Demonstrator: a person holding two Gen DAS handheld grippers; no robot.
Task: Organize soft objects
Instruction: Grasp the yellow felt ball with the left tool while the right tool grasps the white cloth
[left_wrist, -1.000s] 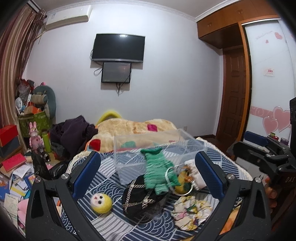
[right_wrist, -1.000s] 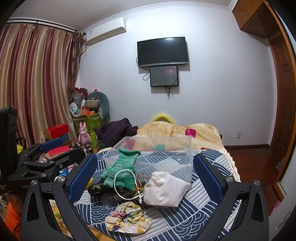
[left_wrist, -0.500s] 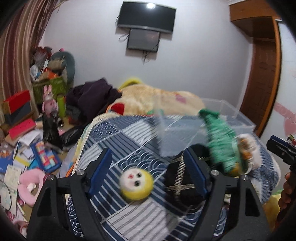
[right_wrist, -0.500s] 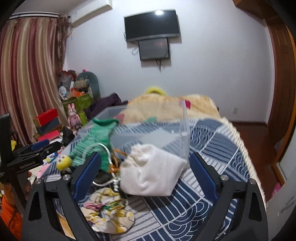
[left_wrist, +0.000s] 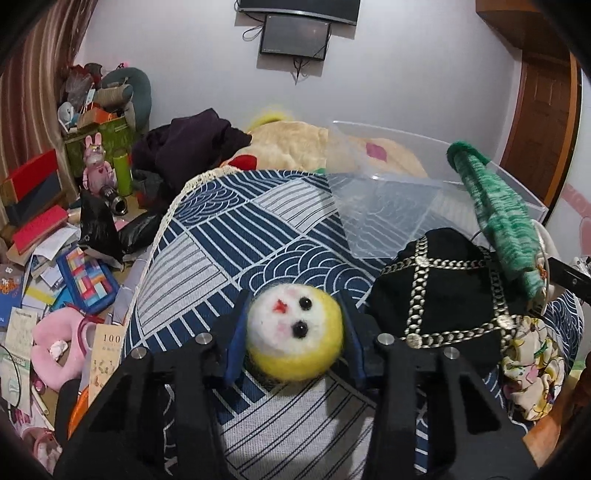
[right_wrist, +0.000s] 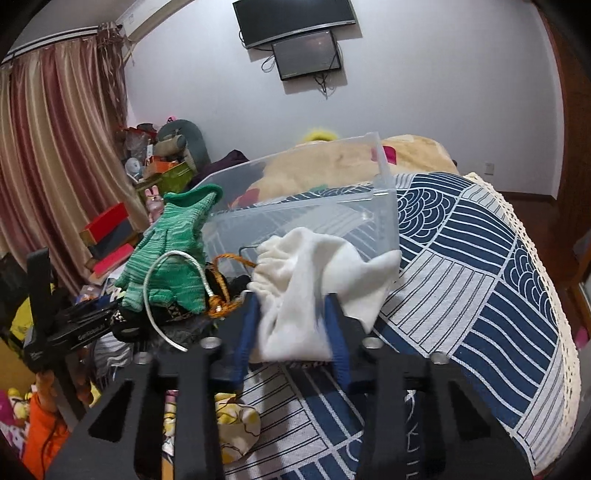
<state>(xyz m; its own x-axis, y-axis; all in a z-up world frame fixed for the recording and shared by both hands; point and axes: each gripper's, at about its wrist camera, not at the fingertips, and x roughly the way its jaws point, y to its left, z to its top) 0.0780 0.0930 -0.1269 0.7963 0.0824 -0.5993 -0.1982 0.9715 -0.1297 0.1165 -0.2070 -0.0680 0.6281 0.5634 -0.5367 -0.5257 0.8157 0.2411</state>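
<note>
Blue-and-white patterned bedding (left_wrist: 236, 236) covers the bed that carries everything. Toward its left edge, the left gripper (left_wrist: 293, 332) is clamped on a yellow felt ball (left_wrist: 295, 332) with a white face, just beside a black chain-trimmed bag (left_wrist: 443, 302). Nearer the middle, the right gripper (right_wrist: 293, 325) pinches a white cloth pouch (right_wrist: 314, 284) against the clear plastic bin (right_wrist: 314, 206). A green knitted glove (right_wrist: 170, 254) drapes over the pile at the bin's left corner.
</note>
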